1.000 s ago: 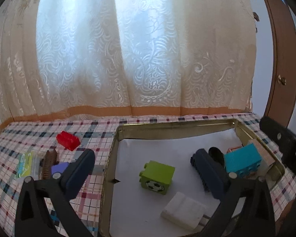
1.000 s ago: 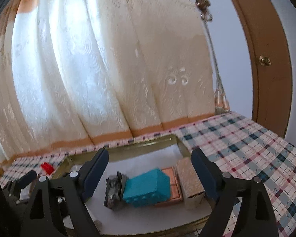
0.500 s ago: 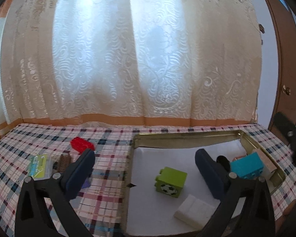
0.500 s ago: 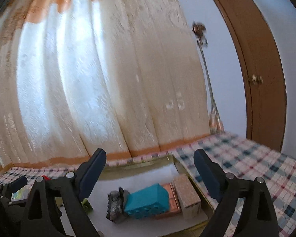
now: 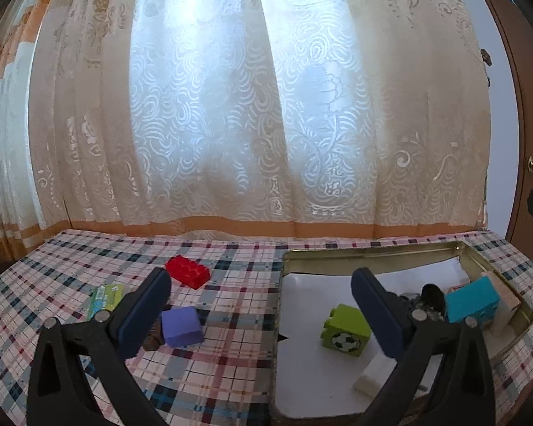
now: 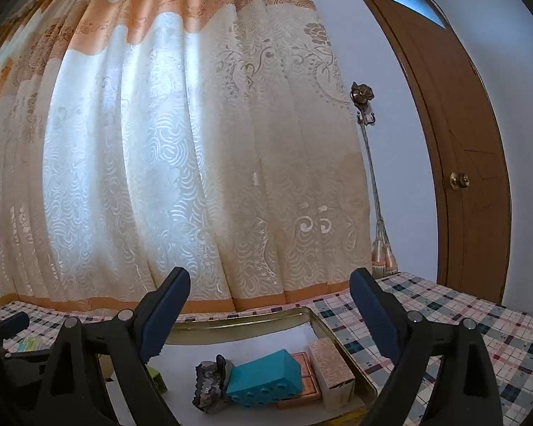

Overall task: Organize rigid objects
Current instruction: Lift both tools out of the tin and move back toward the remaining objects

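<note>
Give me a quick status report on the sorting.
Left gripper and right gripper open, empty. Teal block in tin tray; red block, purple block on cloth. Nothing blocking.

Left gripper point(image 5: 259, 298): two black plastic finger arms of triangulated, open-frame construction, each with a triangular cut-out near its base. Each arm ends in a dark navy rectangular pad point(image 5: 144, 310) with rounded corners, set on the inner face. Two round silver fastener heads sit on the upper edge of each arm, just behind the pad

Right gripper point(image 6: 270, 301): identical build. Black open-frame arms, dark navy pads point(image 6: 167, 314) facing inward, two silver fastener heads per arm behind each pad. No cables or markings are visible on either unit
</note>
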The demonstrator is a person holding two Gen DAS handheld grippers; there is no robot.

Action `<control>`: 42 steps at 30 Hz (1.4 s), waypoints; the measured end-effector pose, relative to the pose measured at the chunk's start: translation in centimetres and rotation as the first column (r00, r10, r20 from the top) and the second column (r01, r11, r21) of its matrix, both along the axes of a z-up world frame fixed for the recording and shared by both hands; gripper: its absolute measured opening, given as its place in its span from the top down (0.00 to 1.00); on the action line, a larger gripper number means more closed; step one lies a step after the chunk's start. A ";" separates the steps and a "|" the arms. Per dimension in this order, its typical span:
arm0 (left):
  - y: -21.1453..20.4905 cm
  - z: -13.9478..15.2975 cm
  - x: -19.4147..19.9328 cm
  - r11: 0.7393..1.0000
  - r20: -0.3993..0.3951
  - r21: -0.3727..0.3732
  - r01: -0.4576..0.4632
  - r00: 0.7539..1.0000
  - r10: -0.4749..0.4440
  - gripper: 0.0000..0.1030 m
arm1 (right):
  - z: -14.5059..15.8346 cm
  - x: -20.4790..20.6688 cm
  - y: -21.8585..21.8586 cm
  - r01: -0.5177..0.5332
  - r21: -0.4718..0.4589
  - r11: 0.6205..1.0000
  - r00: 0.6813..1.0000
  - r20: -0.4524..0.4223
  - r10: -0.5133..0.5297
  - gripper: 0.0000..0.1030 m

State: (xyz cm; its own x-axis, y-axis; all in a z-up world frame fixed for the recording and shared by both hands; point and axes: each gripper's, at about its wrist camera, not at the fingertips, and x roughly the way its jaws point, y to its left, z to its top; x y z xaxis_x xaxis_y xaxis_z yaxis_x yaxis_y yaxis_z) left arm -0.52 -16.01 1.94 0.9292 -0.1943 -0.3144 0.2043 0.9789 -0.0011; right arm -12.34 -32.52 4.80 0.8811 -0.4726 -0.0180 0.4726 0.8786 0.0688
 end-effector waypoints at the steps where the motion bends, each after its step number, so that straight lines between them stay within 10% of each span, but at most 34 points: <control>1: 0.1 0.0 0.0 1.000 -0.001 0.004 0.000 1.000 0.000 0.00 | 0.0 0.0 0.0 -0.002 0.001 1.000 1.000 -0.003 0.002 0.10; 42: 12.0 -0.6 2.6 0.992 -0.017 -0.035 -0.122 0.992 0.121 0.00 | -1.5 4.8 9.2 -0.139 0.046 0.989 0.976 -0.165 0.145 0.10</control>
State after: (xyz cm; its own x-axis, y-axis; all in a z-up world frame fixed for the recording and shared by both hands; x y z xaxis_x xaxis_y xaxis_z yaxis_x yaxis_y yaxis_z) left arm 2.12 -4.06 1.30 0.9418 -0.0917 -0.3235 0.0836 0.9957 -0.0389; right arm -7.50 -23.27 3.28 0.9223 -0.3393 -0.1848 0.3505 0.9361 0.0303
